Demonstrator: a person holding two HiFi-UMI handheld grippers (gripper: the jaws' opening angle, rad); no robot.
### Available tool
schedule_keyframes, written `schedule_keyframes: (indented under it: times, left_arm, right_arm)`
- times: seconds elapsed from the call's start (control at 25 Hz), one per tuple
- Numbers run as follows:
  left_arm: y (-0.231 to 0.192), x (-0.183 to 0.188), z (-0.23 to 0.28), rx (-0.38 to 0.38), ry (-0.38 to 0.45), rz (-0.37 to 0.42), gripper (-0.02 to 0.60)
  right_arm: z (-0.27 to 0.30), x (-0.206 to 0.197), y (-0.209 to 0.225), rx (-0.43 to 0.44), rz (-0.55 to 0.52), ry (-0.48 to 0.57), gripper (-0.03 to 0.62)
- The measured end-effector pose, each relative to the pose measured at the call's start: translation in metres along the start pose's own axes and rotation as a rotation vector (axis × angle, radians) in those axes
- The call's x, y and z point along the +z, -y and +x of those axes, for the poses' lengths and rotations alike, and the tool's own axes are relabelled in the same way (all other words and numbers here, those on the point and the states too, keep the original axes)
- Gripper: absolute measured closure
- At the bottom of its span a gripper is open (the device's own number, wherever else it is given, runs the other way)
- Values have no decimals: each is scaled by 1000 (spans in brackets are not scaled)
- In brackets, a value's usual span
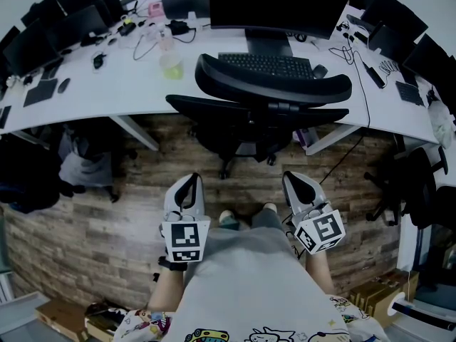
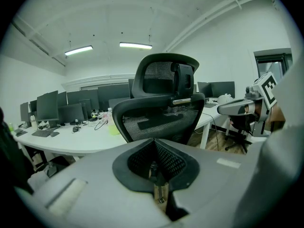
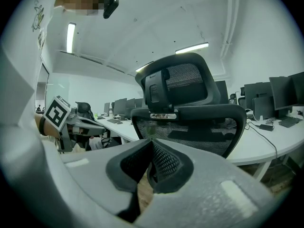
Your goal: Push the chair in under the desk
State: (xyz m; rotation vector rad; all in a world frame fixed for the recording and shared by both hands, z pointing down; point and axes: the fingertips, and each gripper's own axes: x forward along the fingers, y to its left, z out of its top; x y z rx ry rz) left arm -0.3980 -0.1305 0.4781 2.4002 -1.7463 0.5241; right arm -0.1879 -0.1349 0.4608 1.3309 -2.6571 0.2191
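With left tongs [image 1: 188,180] and right tongs [image 1: 293,180] closed empty, an off-centre shove might have swivelled the chair [image 1: 274,91] against the surface [image 1: 114,80].

No text, brand, number or sign is legible in any view. The left hand-held gripper [image 1: 187,182] and right hand-held gripper [image 1: 295,181] each carry a marker cube [image 1: 187,238] bearing only black-and-white square code patterns.
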Motion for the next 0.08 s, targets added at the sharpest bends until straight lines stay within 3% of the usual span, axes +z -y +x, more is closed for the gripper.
schedule_keyframes:
  times: [0.08]
  left_arm:
    - [0, 0, 0, 0, 1, 1, 571]
  right_arm:
    - [0, 0, 0, 0, 2, 2, 593]
